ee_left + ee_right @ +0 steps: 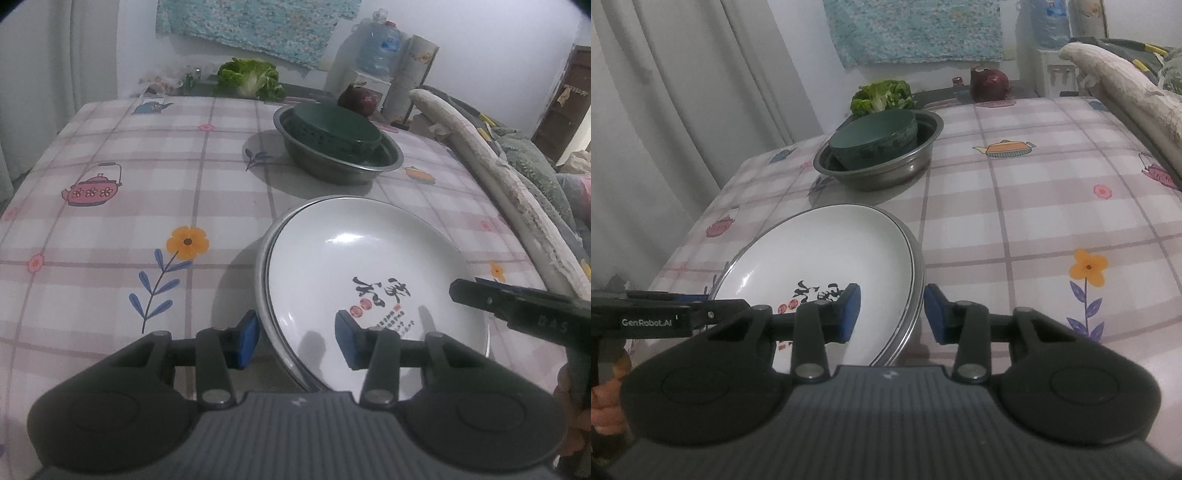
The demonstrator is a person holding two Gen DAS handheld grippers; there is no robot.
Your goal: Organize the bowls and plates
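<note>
Left wrist view: white plate (369, 273) stacked on metal plates, near counter (110, 221) edge; left tongs (295, 338) apart, straddling its rim. Right tongs (892, 314) apart, straddling opposite rim. Beyond, green bowl (334, 129) upturned inside steel basin (332, 170)

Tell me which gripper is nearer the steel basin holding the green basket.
Neither clearly: both grippers sit equally far back from the steel basin. The left gripper straddles the white plate's left rim; the right gripper straddles its right rim.
</note>
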